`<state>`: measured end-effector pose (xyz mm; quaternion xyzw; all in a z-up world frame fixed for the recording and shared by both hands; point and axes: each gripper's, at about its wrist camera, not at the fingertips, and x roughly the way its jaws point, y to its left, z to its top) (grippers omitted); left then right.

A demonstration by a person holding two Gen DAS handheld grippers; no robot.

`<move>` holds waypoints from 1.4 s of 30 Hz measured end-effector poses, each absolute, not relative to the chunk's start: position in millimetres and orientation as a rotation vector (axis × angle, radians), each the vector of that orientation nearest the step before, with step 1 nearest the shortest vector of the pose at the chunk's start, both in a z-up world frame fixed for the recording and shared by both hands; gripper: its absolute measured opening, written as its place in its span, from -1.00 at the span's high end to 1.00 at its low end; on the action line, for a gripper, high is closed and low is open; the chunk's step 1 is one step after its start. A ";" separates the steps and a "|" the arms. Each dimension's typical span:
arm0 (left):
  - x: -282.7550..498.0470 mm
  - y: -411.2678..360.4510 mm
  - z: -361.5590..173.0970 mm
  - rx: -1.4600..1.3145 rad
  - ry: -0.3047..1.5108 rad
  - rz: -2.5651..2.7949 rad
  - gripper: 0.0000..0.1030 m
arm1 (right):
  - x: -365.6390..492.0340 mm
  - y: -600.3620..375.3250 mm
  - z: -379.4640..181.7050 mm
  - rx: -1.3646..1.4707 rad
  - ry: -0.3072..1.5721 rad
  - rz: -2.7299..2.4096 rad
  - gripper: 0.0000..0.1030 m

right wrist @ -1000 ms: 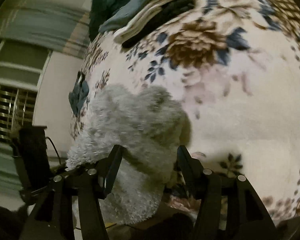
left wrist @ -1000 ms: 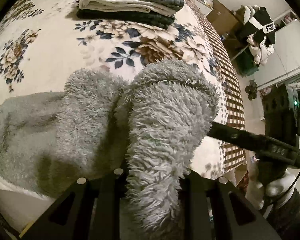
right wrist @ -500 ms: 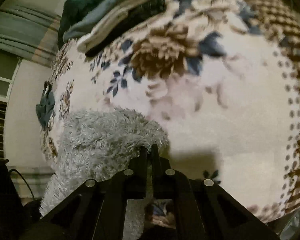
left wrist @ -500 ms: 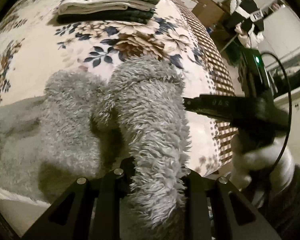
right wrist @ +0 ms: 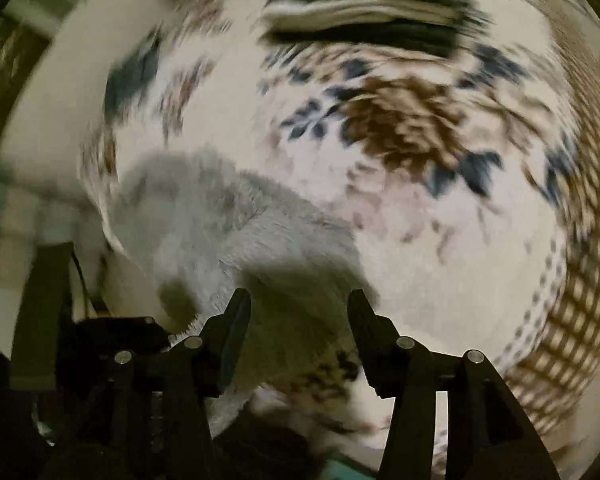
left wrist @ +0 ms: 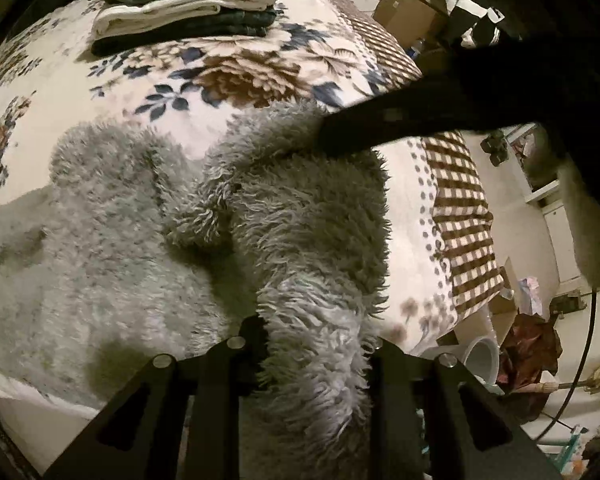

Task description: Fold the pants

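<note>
The left gripper (left wrist: 316, 344) has its fingers (left wrist: 252, 336) closed on a fold of the fluffy grey pants (left wrist: 204, 224), which spread ahead of them on the bed (left wrist: 100, 92). The right gripper (right wrist: 298, 316) is opening its fingers (right wrist: 236, 320); the pants lie under and just beyond them, ungripped.

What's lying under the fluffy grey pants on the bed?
The fluffy grey pants lie on a flowered blanket, which shows all around them. Whatever is directly beneath the bunched fabric is covered. The left gripper pinches one fold of them.
</note>
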<state>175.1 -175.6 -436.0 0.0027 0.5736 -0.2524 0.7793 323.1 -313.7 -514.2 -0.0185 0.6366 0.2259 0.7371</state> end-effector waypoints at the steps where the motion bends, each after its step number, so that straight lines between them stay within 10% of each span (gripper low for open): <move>1: 173.1 -177.3 -438.5 0.006 1.240 -0.549 0.61 | 326.0 -304.2 -520.8 -0.109 1.412 0.502 0.01; 4: 166.6 -179.7 -443.3 0.018 1.236 -0.561 0.61 | 336.2 -296.0 -535.6 -0.169 1.404 0.461 0.90; 14: 172.3 -178.3 -452.2 0.037 1.216 -0.573 0.61 | 337.0 -443.1 -651.4 1.301 1.629 0.063 0.91; 18: 169.1 -190.9 -453.3 0.068 1.225 -0.588 0.58 | 344.6 -432.6 -615.4 0.873 1.641 0.189 0.86; 23: 167.1 -199.0 -451.2 0.061 1.272 -0.554 0.38 | 345.1 -361.2 -545.3 0.089 1.521 0.397 -0.16; 28: 169.2 -184.2 -441.7 -0.062 1.314 -0.529 -0.47 | 346.9 -327.7 -556.7 -0.192 1.530 0.468 -0.16; 30: 168.3 -176.0 -433.5 -0.099 1.301 -0.522 -0.49 | 343.3 -314.3 -562.1 -0.274 1.500 0.523 -0.15; 33: 170.5 -164.3 -424.7 -0.139 1.294 -0.504 -0.49 | 357.0 -312.2 -587.5 -0.285 1.526 0.444 0.81; 36: 175.9 -156.1 -418.8 -0.133 1.282 -0.488 -0.49 | 391.0 -380.3 -617.9 0.383 1.626 0.251 0.81; 38: 180.6 -152.6 -415.9 -0.107 1.275 -0.481 -0.49 | 387.4 -414.6 -624.9 0.704 1.599 0.217 0.72; 42: 196.1 -155.5 -407.5 -0.001 1.246 -0.506 -0.49 | 342.6 -460.8 -603.1 0.863 1.453 0.118 -0.37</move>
